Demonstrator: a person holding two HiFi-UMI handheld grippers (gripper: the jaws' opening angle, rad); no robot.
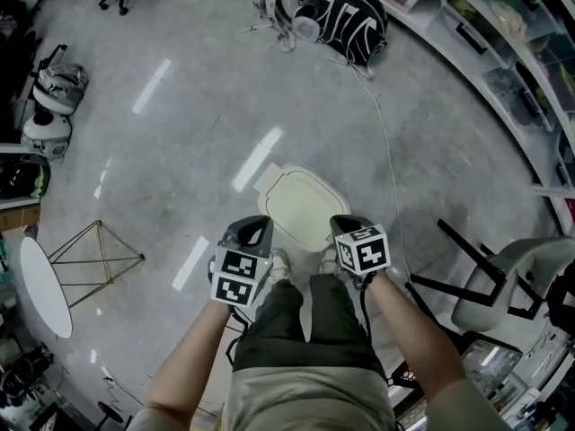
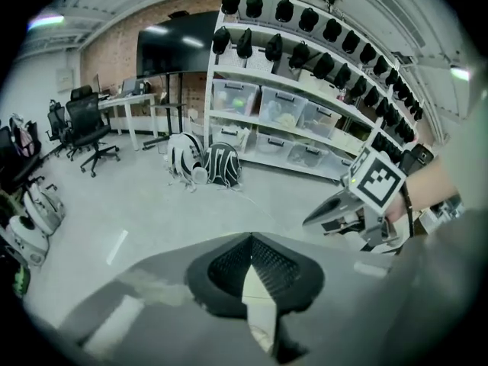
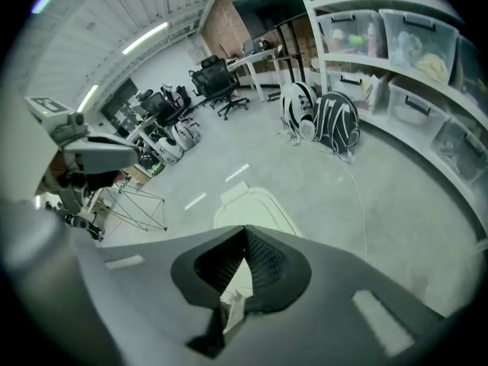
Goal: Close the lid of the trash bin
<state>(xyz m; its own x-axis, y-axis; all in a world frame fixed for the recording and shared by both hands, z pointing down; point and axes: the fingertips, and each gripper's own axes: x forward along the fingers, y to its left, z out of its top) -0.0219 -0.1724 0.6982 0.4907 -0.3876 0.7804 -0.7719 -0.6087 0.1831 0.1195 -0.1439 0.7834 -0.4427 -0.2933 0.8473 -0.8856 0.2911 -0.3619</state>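
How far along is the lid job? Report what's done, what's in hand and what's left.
Done: the trash bin lid lies down flat, so it looks closed. In hand: nothing. The left gripper and right gripper are held by its near edge, jaws together and empty. Left: probably only a check that the trash bin lid is fully seated, which these views cannot settle.

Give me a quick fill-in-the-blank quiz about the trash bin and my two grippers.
The trash bin stands on the ___. The left gripper has its jaws ___. The right gripper holds ___.
Missing words: floor; shut; nothing.
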